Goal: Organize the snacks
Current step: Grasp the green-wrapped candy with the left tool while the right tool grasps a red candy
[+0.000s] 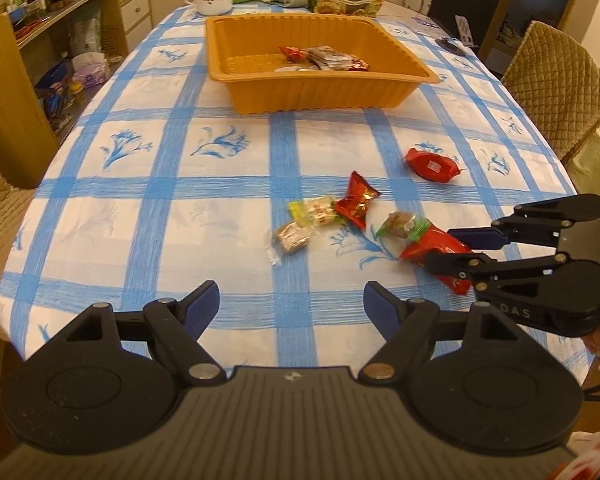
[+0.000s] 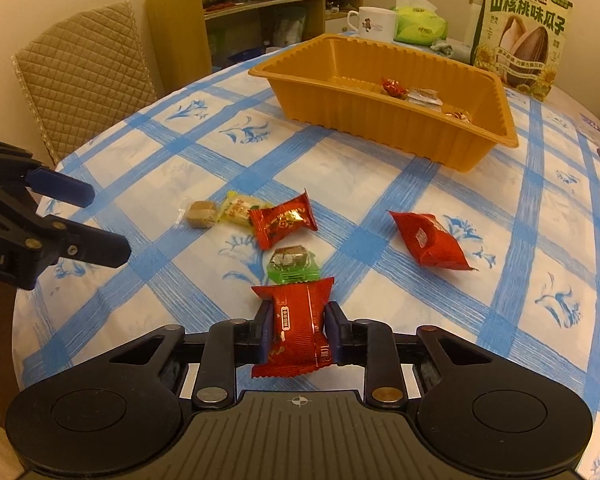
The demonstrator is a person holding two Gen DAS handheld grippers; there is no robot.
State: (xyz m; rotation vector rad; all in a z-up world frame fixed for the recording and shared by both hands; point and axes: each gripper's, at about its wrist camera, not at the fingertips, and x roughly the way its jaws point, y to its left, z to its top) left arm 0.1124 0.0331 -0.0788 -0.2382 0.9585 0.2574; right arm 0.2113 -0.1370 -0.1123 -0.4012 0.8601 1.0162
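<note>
So, right gripper [image 2: 296, 334] is clamped on a red snack packet [image 2: 296, 332], pads pressing both its long sides. Packet's long axis runs straight ahead along the fingers, far crimped end pointing toward the tray, near end toward the camera. It sits low over the blue-checked tablecloth [image 2: 380, 208]; can't tell if it's touching.

Left gripper [image 1: 292, 304] is wide open, nothing between the jaws, hanging above the cloth off to the left of the right one.

Just ahead of the held packet: a green-wrapped candy [image 2: 294, 266], nearly touching its far end. Further ahead and slightly left, a red foil candy [image 2: 283, 221], lying crosswise, twisted ends left and right. Left of it, touching, a yellow-wrapped nougat [image 2: 240, 210], then a clear-wrapped brown candy [image 2: 201, 215]. Ahead-right, apart from the rest, another red snack packet [image 2: 430, 240], long axis diagonal.

Well beyond, an orange plastic tray [image 2: 380, 128] holds a small red foil candy [image 2: 393, 87] and a few clear-wrapped pieces [image 2: 424, 98], bunched at its right end; the rest of its floor is bare.

Behind the tray: white mug [image 2: 374, 22], green tissue pack [image 2: 420, 26], sunflower seed bag [image 2: 520, 40].
</note>
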